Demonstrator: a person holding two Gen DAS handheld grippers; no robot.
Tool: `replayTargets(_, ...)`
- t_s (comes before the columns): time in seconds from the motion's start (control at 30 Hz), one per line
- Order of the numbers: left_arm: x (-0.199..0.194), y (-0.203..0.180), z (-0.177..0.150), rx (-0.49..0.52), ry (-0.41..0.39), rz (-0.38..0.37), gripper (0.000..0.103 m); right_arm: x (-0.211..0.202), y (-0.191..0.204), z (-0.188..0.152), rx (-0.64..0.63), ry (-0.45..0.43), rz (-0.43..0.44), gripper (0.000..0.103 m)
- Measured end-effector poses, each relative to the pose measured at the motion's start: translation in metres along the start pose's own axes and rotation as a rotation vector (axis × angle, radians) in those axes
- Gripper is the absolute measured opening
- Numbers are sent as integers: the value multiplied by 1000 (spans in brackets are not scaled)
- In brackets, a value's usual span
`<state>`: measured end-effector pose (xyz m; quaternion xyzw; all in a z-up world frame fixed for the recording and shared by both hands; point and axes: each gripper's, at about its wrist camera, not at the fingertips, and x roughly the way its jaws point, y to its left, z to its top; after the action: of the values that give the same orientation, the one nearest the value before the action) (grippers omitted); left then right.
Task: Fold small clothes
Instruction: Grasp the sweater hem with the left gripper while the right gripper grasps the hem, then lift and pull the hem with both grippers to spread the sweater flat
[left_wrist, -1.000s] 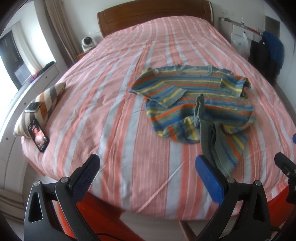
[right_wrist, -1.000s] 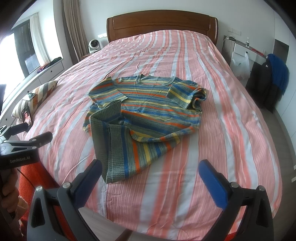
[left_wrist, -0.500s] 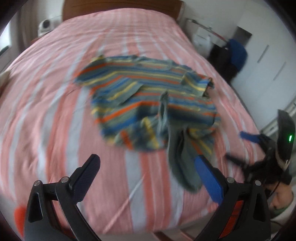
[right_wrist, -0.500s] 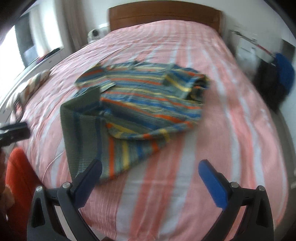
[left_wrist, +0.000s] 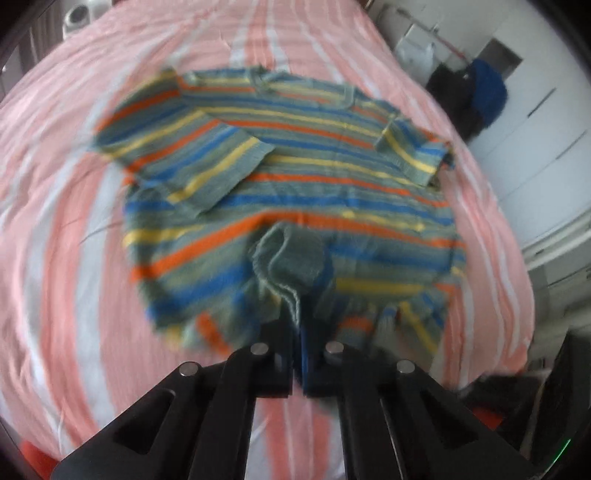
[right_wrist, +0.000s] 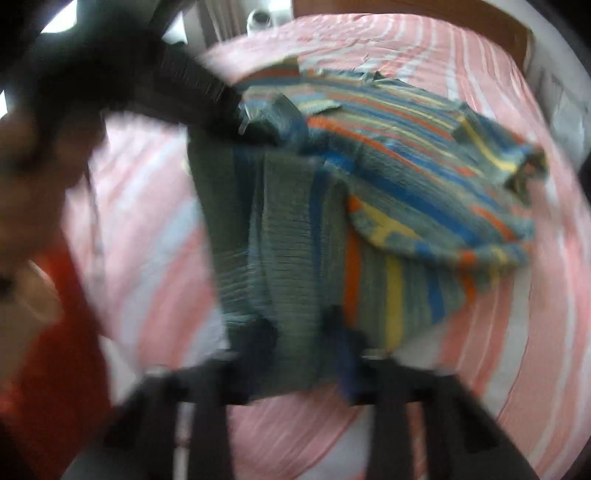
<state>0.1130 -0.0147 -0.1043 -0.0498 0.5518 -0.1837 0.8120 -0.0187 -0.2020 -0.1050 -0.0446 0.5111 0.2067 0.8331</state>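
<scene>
Striped knit sweater (left_wrist: 295, 177) lies spread on the pink-striped bed cover (left_wrist: 62, 221), its lower hem folded up. Left gripper (left_wrist: 298, 332), at 6 o'clock in its view, has just closed and pinches a bunched ridge of hem. Right gripper (right_wrist: 301, 332), also just closing, clamps the grey-green hem at 6 o'clock; picture blurred

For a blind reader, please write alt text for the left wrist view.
The left hand-held gripper is shut on the grey hem of a striped sweater lying on a pink striped bed. The picture is blurred.
</scene>
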Motion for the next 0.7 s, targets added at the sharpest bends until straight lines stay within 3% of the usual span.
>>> replayTargets(0.07, -34, 9, -37, 0, -29, -37, 1, -33, -8, -16, 22, -19, 28, 9)
replayTargets(0.17, -62, 19, -82, -18, -12, -51, 1, -67, -22, -48, 58, 5, 30, 8)
replayTargets(0.27, -60, 30, -131, -43, 63, 22, 3, -66, -38, -78, 127, 101, 29, 9)
replayTargets(0.33, -51, 39, -144, -56, 94, 59, 7, -58, -54, -91, 179, 144, 28, 15)
replayTargets(0.37, -48, 44, -149, -69, 109, 69, 10, -54, -63, -98, 221, 161, 27, 28)
replayTargets(0.4, -49, 51, -154, -94, 114, 72, 16, -54, -71, -102, 252, 164, 29, 41)
replayTargets(0.47, -56, 61, -154, -128, 91, 50, 36, -61, -83, -104, 308, 132, 52, 48)
replayTargets(0.53, -66, 68, -148, -159, 27, 49, 72, -73, -91, -97, 331, 83, 70, 57)
replayTargets(0.6, -69, 70, -140, -170, -33, 62, 81, -77, -91, -88, 351, 40, 110, 69)
replayTargets(0.7, -42, 56, -129, -114, 17, 130, 77, -63, -78, -69, 366, 21, 168, 70)
